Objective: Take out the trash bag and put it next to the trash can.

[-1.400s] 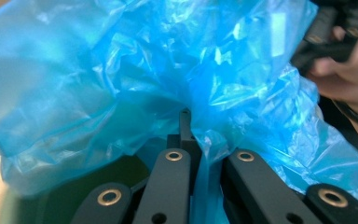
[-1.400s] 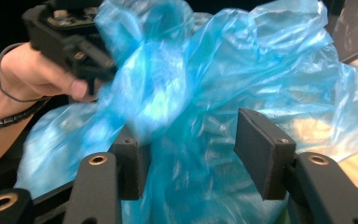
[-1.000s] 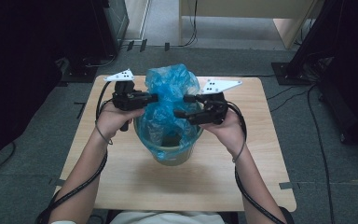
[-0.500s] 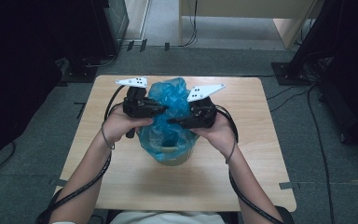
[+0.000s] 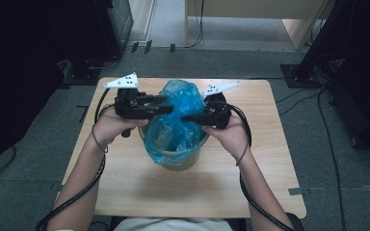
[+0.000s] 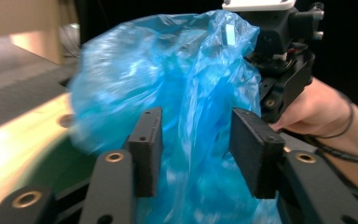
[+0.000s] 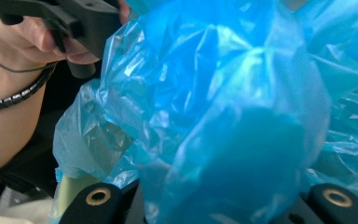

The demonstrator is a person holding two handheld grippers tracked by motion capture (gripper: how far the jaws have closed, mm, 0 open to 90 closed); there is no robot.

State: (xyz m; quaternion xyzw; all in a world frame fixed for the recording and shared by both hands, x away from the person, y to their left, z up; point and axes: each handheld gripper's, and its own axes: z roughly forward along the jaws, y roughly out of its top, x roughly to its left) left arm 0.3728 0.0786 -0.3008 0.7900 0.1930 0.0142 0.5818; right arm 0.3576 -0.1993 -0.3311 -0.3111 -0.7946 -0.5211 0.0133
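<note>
Fingers of the left gripper (image 6: pixel 193 154) are apart with the blue bag (image 5: pixel 177 115) between them, right over the bin (image 5: pixel 179 159), while the right gripper (image 5: pixel 192 117) comes from the other side, wrapped in bag, so I cannot tell its state.

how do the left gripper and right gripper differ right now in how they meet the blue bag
The left gripper has its jaws spread apart, with the blue bag loose in the gap; the right gripper has its jaws draped in plastic, so I cannot tell its grip. In the high view the left gripper reaches the bag from the left, the right gripper from the right. Both sit at the bag's top, above the bin.
</note>
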